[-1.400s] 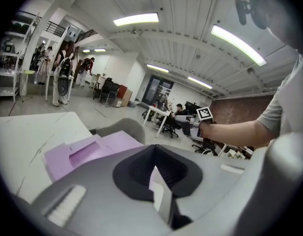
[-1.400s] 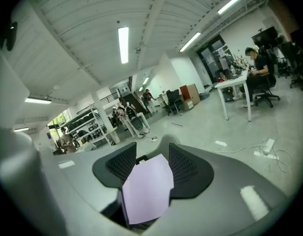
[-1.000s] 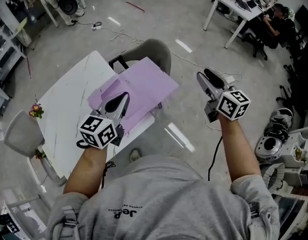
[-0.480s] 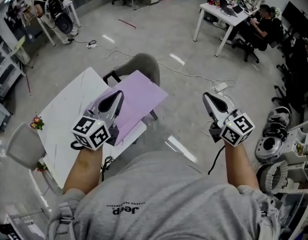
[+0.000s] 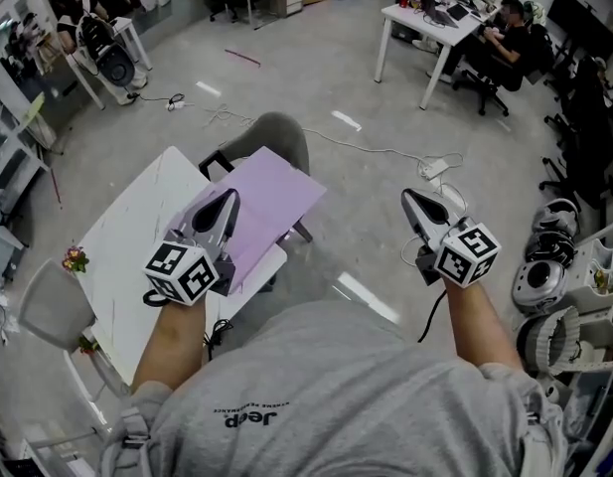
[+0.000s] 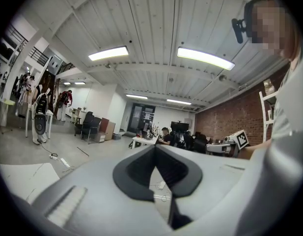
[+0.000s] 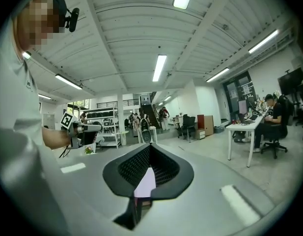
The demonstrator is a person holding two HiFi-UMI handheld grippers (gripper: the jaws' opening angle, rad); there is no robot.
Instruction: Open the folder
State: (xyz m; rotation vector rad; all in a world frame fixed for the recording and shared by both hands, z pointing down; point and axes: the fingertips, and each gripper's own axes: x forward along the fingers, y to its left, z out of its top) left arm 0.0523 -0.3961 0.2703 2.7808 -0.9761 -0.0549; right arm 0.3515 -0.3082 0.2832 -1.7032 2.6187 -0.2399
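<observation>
Left claw (image 5: 228, 199) higher, over folder (image 5: 278, 192) edge

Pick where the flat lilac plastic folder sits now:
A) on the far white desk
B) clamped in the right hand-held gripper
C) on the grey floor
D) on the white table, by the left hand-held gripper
D: the head view shows the flat lilac plastic folder lying on the white table with the left hand-held gripper above it; the right hand-held gripper is empty, off to the side.
</observation>
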